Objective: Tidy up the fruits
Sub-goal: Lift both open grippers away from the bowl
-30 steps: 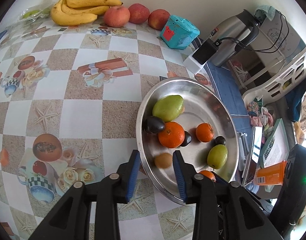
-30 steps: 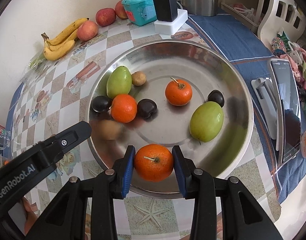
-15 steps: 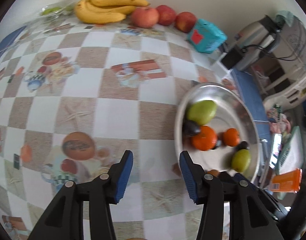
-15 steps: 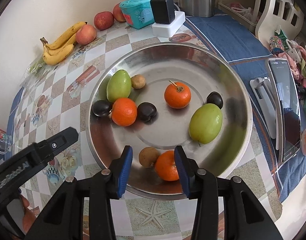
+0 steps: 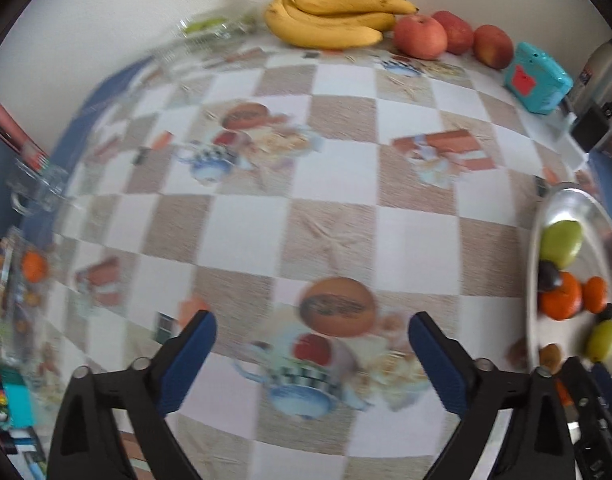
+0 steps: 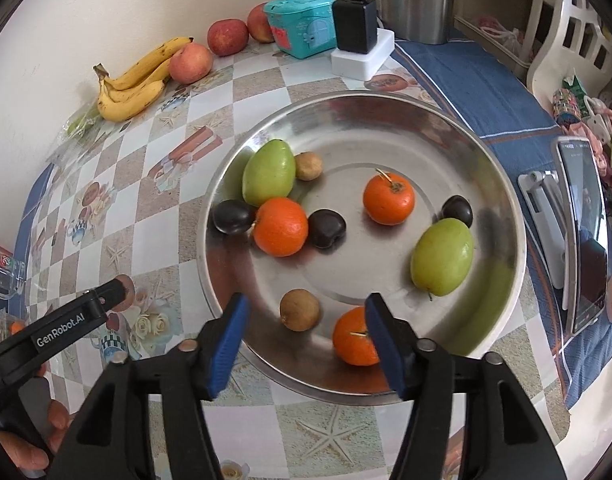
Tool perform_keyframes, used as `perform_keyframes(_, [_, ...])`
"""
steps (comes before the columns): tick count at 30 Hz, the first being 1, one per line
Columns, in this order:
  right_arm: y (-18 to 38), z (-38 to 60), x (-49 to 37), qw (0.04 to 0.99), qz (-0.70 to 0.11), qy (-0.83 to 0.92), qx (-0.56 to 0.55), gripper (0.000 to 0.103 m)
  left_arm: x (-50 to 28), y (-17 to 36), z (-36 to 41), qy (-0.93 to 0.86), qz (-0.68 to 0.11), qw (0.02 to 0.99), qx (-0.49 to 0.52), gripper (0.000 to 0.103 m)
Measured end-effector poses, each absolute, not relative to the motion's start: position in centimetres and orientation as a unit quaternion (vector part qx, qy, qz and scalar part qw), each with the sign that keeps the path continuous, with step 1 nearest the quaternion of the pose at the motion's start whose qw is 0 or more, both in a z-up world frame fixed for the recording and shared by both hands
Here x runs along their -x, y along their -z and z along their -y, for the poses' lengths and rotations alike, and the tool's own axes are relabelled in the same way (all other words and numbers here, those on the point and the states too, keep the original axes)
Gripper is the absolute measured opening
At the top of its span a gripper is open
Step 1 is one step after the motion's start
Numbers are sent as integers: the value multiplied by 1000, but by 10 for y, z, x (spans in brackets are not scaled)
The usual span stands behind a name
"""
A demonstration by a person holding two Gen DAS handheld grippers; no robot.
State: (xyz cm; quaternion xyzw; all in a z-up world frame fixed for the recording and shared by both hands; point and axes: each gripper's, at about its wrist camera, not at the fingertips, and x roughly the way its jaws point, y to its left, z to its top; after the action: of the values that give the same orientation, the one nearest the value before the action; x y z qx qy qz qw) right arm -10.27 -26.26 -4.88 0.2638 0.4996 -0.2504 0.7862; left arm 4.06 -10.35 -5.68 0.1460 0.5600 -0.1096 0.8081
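Right wrist view: right gripper (image 6: 306,330) spread wide, empty, over near rim of steel tray (image 6: 502,184), one tangerine (image 6: 356,338) lying loose beside its right finger, inside tray. Left gripper (image 5: 312,354) likewise agape and empty, over bare tablecloth (image 5: 241,236) left of tray. Probably between placements; next, fetching bananas (image 5: 334,20) or apples (image 5: 420,36) far behind tray.

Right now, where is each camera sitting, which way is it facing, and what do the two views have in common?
Left wrist: sits on the open left gripper, above the checkered tablecloth, facing the wall; its jaws frame bare cloth.
Right wrist: sits on the open right gripper, looking down into the steel tray; its jaws, the other gripper's arm and the person's fingers show.
Shared: the tray, bananas, apples, teal box.
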Motion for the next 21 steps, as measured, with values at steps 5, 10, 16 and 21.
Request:
perform_keyframes(5, [50, 256, 94, 790, -503, 247, -249, 72, -45, 53, 96, 113, -546, 815, -158, 103])
perform_keyframes(10, [50, 252, 93, 795, -500, 249, -238, 82, -48, 52, 88, 121, -533, 823, -153, 103])
perform_keyframes(16, [48, 245, 91, 804, -493, 244, -228, 85, -46, 58, 83, 121, -535, 822, -152, 103])
perform_keyframes(21, [47, 240, 93, 808, -488, 243, -225, 85, -43, 56, 73, 114, -528, 829, -143, 103])
